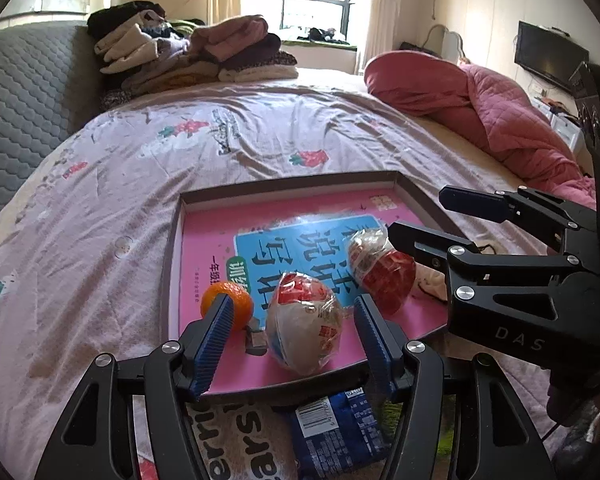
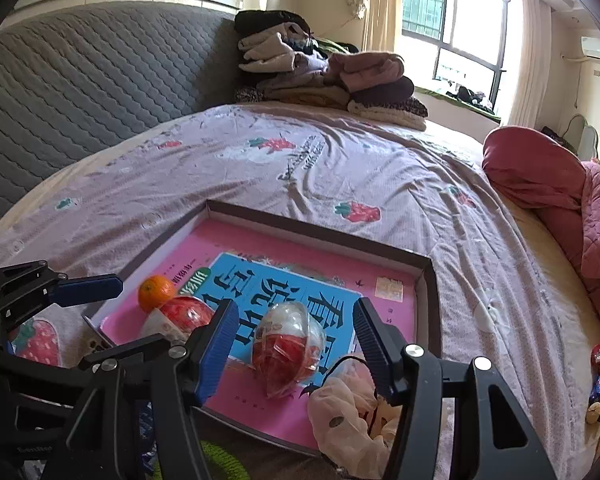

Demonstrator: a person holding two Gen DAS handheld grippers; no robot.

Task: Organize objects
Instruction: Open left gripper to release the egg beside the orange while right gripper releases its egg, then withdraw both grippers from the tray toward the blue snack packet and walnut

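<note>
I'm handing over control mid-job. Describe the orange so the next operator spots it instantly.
On the bed, find the shallow dark-rimmed tray lined with a pink book. The orange sits near the tray's left edge, beside two plastic-wrapped snacks. It is the only bare, plain orange ball; the neighbours are larger and wrapped in red-and-white printed film.

left gripper (image 1: 292,344) open over wrapped bun (image 1: 304,324); orange (image 1: 224,298) beside; tray (image 1: 172,264)

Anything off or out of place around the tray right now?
Mostly tidy: orange and two wrapped snacks sit in the tray. One oddity: a crumpled beige cloth hangs over the tray's near rim, half in, half out.
</note>
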